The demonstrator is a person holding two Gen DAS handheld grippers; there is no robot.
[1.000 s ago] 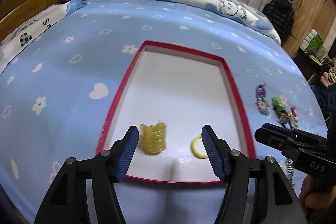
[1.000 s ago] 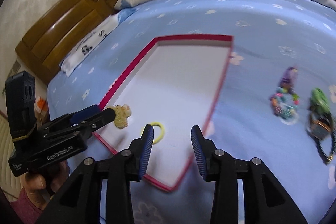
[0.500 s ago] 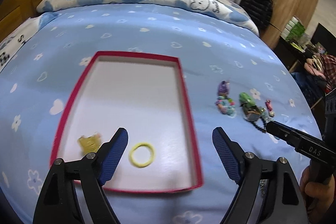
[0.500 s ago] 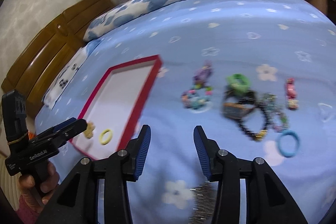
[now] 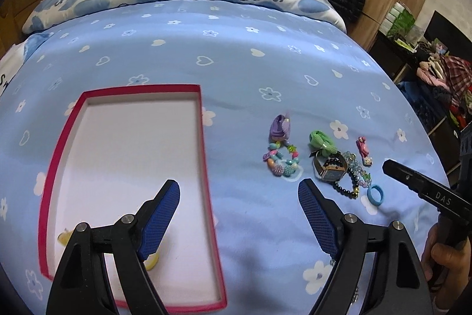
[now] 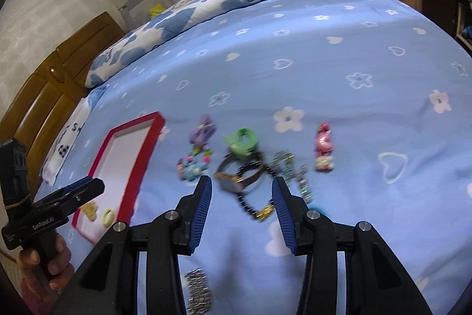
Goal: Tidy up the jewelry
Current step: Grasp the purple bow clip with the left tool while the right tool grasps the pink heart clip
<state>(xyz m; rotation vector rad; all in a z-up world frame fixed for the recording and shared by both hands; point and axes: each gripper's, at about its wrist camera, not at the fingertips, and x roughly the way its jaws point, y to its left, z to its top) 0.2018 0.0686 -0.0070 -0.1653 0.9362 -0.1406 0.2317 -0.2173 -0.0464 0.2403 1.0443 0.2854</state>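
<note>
Where open right tool [image 6: 242, 197] hovers, watch [image 6: 236, 177] just beyond.

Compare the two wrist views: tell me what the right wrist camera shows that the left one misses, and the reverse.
Only the right wrist view shows the silver sparkly band lying near its gripper, and the yellow ring in full inside the red tray.

Only the left wrist view shows the blue ring plainly and the tray's whole outline.

Both show the purple hair tie, the green one, the watch, the pink clip, and both grippers open and empty, left and right.
</note>
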